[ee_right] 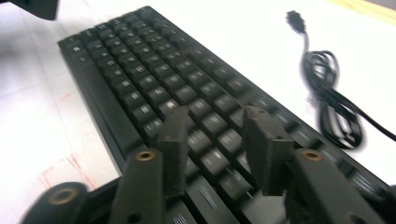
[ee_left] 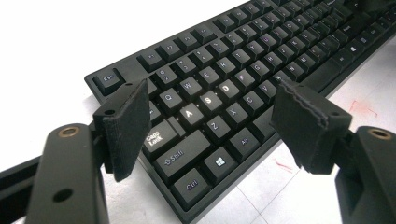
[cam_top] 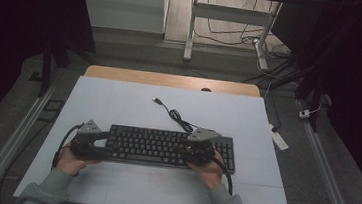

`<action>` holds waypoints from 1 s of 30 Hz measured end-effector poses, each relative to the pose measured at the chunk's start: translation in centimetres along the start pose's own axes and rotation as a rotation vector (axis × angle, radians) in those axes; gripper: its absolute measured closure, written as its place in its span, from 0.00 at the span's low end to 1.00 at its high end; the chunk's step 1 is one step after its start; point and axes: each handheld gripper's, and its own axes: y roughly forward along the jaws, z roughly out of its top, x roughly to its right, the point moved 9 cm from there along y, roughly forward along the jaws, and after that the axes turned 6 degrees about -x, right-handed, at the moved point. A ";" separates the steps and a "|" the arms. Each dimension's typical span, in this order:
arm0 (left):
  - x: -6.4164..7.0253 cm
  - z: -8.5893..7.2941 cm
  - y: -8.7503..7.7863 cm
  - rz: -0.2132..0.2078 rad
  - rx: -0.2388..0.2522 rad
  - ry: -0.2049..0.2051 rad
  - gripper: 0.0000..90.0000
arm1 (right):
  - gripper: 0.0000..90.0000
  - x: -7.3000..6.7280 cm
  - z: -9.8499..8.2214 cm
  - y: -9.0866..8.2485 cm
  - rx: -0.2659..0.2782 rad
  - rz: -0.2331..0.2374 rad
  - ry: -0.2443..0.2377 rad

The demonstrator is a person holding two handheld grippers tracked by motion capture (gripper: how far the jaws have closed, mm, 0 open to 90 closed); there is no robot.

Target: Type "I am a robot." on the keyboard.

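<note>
A black keyboard [cam_top: 164, 148] lies across the near middle of the white table top [cam_top: 118, 106]. Its black cable [cam_top: 175, 115] is coiled behind it and ends in a USB plug [cam_top: 156, 100]. My left gripper [cam_top: 104, 145] is at the keyboard's left end. In the left gripper view the left gripper [ee_left: 210, 121] is open, its pads spread wide above the keyboard [ee_left: 243, 60] around the A, S and Z keys. My right gripper [cam_top: 192, 151] hovers over the keys toward the right end. In the right gripper view the right gripper [ee_right: 215, 140] is open just above the keyboard [ee_right: 140, 70], nothing between its pads, with the cable [ee_right: 334, 98] beyond.
Faint red marks [cam_top: 156, 177] sit on the table top in front of the keyboard. A wooden strip [cam_top: 171, 80] runs along the far edge. Beyond stand desk legs [cam_top: 191, 27] and loose floor cables; a white power strip [cam_top: 280, 140] lies on the floor at right.
</note>
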 end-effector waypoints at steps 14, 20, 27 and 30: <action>0.4 -0.2 0.4 0.000 -0.014 0.013 0.31 | 0.55 2.4 -3.1 -4.2 0.006 -0.072 0.001; 0.6 -0.2 0.5 -0.003 -0.019 0.023 0.31 | 0.55 3.0 -4.0 -5.1 0.000 -0.092 0.009; 0.7 -0.7 0.4 -0.003 -0.018 0.018 0.31 | 0.55 3.8 -5.8 -6.8 0.001 -0.114 0.033; 0.8 -1.0 0.3 0.000 -0.016 0.018 0.31 | 0.54 4.1 -6.6 -7.6 0.009 -0.125 0.043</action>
